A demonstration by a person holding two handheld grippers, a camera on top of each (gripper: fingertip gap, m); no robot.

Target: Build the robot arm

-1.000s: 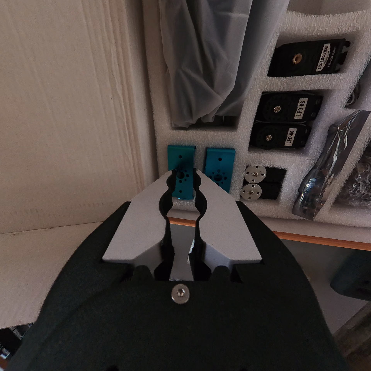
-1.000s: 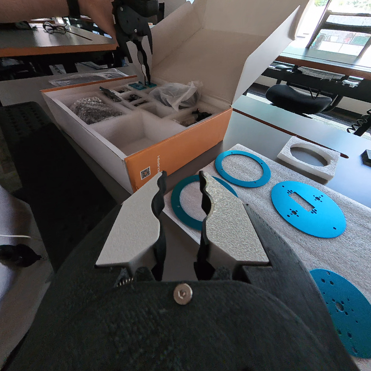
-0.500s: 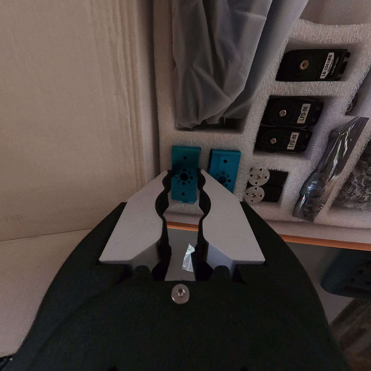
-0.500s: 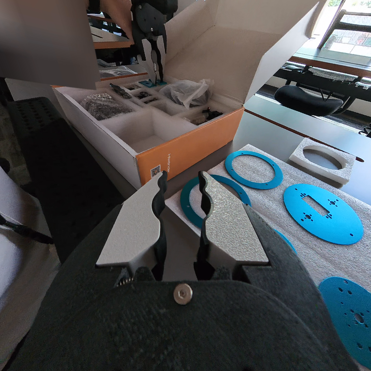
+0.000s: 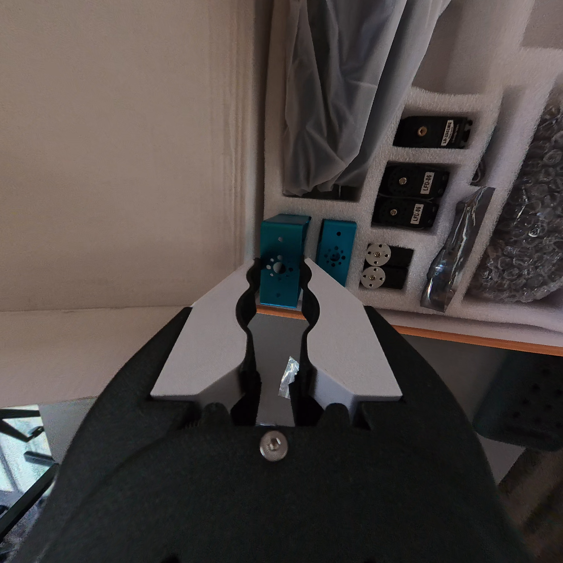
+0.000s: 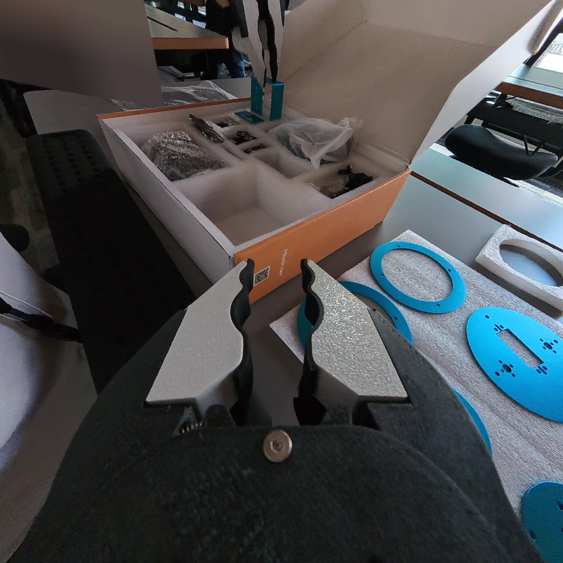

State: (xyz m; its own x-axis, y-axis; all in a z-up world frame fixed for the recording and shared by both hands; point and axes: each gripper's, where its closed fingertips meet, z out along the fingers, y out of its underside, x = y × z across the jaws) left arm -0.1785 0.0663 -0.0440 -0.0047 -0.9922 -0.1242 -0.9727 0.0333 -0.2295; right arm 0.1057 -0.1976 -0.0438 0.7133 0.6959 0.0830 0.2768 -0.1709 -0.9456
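My left gripper [image 5: 281, 263] is shut on a blue U-shaped metal bracket [image 5: 278, 289] with drilled holes. It holds the bracket upright above the far corner of the open kit box [image 6: 320, 231]. The right wrist view shows this gripper [image 6: 268, 76] with the bracket [image 6: 276, 100] hanging clear of the foam insert. A second blue bracket [image 5: 335, 253] lies in its foam slot just to the right. My right gripper [image 6: 276, 265] is open and empty, low over the table by the box's orange front corner.
The foam insert [image 5: 365, 234] holds black servos [image 5: 411, 182], silver round horns [image 5: 376, 262], a plastic bag [image 5: 335, 106], a foil pouch [image 5: 454, 256] and bubble wrap [image 5: 524, 213]. The lid [image 5: 122, 152] stands at the left. Blue rings [image 6: 417, 277] and a disc [image 6: 518, 359] lie on a foam sheet. The left gripper's tips are roughly 40 cm from the right gripper's. From my left tips it is roughly 11 cm to the lid [image 5: 122, 152]; from my right, 45 cm. It is also in sight in the right wrist view [image 6: 335, 91].
My left gripper has lifted the blue bracket up out of its foam slot. My right gripper has shifted slightly, staying open.
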